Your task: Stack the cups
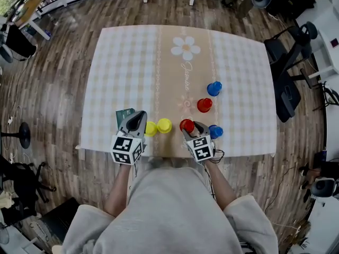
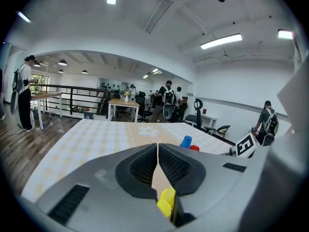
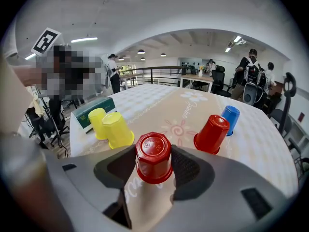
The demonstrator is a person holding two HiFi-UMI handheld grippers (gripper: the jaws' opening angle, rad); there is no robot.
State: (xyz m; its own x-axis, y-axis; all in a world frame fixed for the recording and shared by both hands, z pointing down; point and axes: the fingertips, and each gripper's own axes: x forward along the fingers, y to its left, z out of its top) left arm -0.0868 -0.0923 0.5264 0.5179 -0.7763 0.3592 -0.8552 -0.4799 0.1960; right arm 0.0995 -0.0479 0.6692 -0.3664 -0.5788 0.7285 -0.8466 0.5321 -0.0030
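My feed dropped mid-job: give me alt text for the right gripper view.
The right gripper grips an upside-down red cup between its jaws. On the table beyond stand two yellow cups at left, before a green box, and a second red cup and a blue cup at right.

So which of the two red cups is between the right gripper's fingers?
The nearer upside-down red plastic cup, clamped by the right gripper. The other red plastic cup stands free farther out, beside a blue plastic cup.

text: none legible | tablecloth script (image 1: 186,67): too small | red cup (image 3: 153,163) embossing: unreadable
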